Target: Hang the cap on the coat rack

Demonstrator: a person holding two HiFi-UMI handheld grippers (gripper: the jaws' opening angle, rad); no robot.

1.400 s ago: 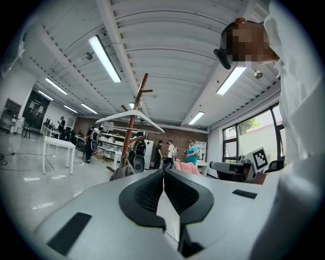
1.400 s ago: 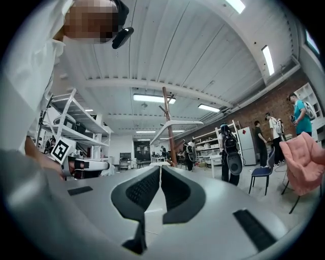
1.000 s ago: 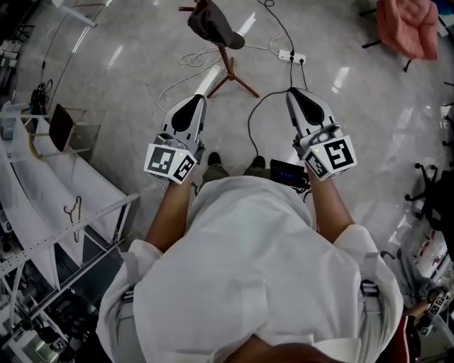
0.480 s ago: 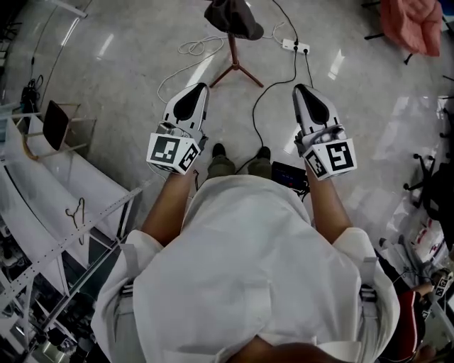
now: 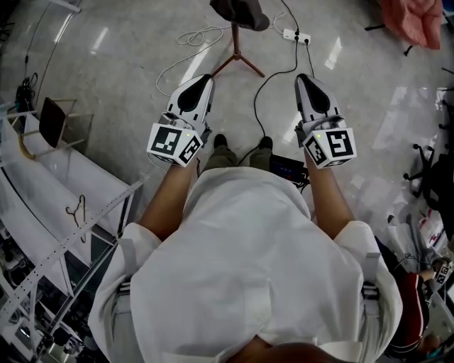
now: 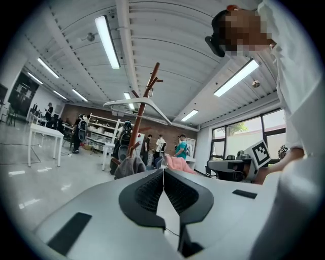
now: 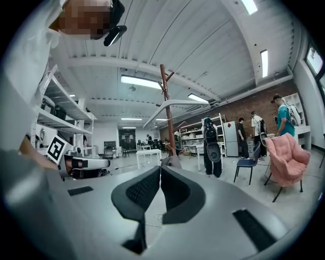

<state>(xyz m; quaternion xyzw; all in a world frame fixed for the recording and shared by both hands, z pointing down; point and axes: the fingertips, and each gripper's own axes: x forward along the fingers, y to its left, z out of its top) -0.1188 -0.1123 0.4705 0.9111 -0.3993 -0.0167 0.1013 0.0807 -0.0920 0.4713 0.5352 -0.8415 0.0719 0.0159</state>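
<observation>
Cap (image 5: 240, 13) sits atop the coat rack (image 5: 236, 44) — left gripper (image 5: 203, 79) and right gripper (image 5: 305, 78) apart from rack, jaws pressed together, empty.

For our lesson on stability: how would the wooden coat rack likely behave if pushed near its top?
The coat rack probably tips easily: a tall thin pole on short splayed legs. It looks light, so it may also slide on the glossy floor. The cap on it would likely sway.
</observation>
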